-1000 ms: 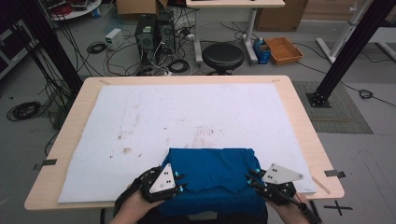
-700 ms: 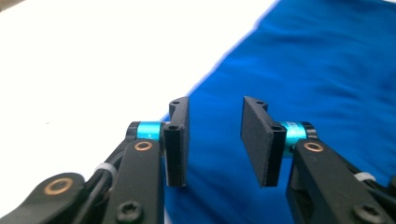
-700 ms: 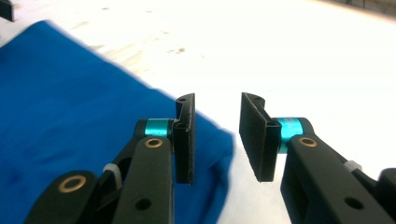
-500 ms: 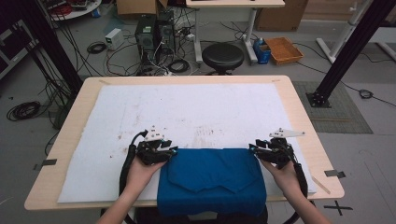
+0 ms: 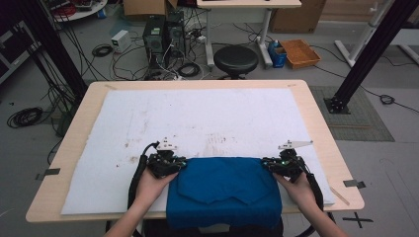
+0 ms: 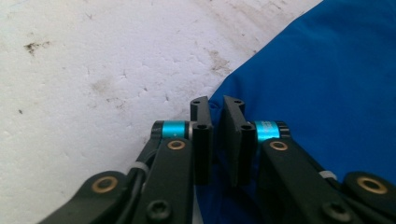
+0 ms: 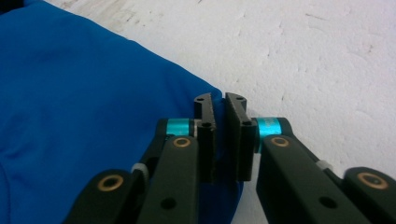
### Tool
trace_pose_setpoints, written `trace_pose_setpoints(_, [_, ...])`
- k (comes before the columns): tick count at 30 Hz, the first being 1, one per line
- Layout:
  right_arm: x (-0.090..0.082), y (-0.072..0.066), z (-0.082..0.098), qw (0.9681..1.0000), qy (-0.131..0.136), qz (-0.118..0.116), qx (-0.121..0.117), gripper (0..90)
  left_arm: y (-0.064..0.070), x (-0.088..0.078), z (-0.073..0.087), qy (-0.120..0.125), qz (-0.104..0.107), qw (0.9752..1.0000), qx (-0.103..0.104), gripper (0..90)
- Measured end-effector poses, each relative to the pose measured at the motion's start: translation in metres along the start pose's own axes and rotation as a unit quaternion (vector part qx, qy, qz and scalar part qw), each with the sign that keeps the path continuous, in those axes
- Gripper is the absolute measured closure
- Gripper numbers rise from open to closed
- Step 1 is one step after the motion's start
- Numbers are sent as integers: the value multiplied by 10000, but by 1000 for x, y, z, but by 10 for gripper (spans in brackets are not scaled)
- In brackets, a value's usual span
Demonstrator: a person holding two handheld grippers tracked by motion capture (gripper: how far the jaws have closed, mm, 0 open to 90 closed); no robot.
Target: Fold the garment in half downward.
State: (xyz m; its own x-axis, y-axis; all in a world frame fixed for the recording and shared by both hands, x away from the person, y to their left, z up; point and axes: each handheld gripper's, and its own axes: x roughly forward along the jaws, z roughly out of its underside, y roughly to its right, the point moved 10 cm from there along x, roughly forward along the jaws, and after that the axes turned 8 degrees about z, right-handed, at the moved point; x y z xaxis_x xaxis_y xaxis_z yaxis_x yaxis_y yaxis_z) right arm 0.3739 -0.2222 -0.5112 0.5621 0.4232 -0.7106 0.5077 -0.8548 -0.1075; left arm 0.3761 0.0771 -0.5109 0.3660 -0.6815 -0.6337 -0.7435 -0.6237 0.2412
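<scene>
Spreading across the tabletop (image 5: 316, 113) is a white, stained mat (image 5: 212, 118), and at its near edge lies a blue garment (image 5: 225, 190), its lower part draped over the tabletop's front edge toward the person. A folded flap with a wavy lower hem lies on top of it. The step in hand looks like folding or laying out this garment, with both far corners gripped at once.

At the far left corner sits the left gripper (image 5: 170, 165); in the left gripper view its jaws stand nearly closed with only a thin slit between them, and the blue cloth (image 6: 327, 93) runs in between, so it appears pinched. At the far right corner the right gripper (image 5: 279, 165) does the same: the right gripper view shows the jaws almost together on the garment's corner edge (image 7: 93, 93).

Next, I judge, both corners need moving together at equal pace, keeping the far edge taut and straight, before the jaws let go.
</scene>
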Motion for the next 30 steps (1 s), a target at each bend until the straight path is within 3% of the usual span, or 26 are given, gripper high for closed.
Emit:
trace_pose_setpoints(2, [-2, 2, -2, 10000, 57, -38, -15, 853, 0, -1, 0, 23, 8, 10000, -5, 844])
trace_pose_setpoints(9, [-4, 14, -19, 9995, 294, 54, -33, 858, -7, -1, -11, 49, -117, 9995, 293, 851])
trace_pose_setpoints(13, [2, 21, -36, 9992, 389, 112, -33, 858, -22, 0, -29, 41, -254, 9986, 461, 851])
trace_pose_setpoints(17, [10, 32, -66, 9979, 560, 295, -123, 857, -41, 4, -51, 134, -345, 9983, 454, 851])
trace_pose_setpoints(19, [10, 32, -66, 9979, 560, 295, -123, 857, -45, 6, -55, 142, -367, 9983, 422, 850])
trace_pose_setpoints(20, [17, 41, -80, 9977, 561, 353, -115, 856, -60, 11, -65, 134, -413, 9983, 389, 850])
trace_pose_setpoints(23, [25, 49, -89, 9969, 609, 453, -186, 856, -71, 17, -71, 78, -527, 9977, 417, 850])
trace_pose_setpoints(27, [37, 58, -93, 9975, 463, 498, -167, 856, -81, 26, -77, -47, -601, 9969, 502, 850])
trace_pose_setpoints(30, [42, 62, -96, 9974, 441, 545, -166, 854, -86, 29, -80, 70, -664, 9965, 503, 848])
